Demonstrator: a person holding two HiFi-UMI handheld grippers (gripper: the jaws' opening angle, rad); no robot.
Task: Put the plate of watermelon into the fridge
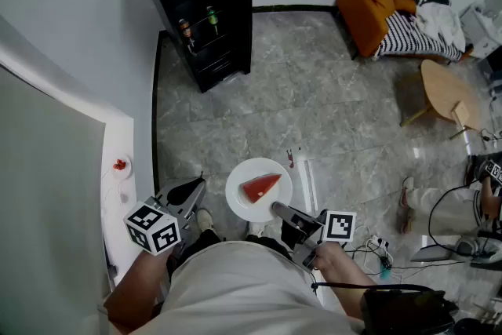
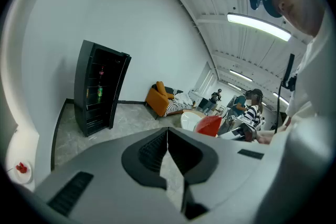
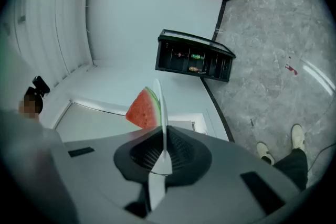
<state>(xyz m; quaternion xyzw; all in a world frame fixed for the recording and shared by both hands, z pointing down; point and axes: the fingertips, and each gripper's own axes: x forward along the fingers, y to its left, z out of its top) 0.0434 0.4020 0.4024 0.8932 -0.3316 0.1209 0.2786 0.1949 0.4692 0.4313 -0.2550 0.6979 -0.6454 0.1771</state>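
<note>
One thin rim is all the closed right tool [image 1: 279,209] grips on the stiff, probably slippery plate [image 1: 235,194], loose watermelon slice [image 1: 260,187] just beyond its tips, fridge [image 1: 205,8] far ahead; left tool [image 1: 195,185] closed, empty.

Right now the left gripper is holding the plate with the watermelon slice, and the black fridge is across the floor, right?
No, it's the right gripper that holds the plate with the watermelon slice, as the right gripper view shows; the left gripper is empty. The black fridge does stand across the floor.
</note>
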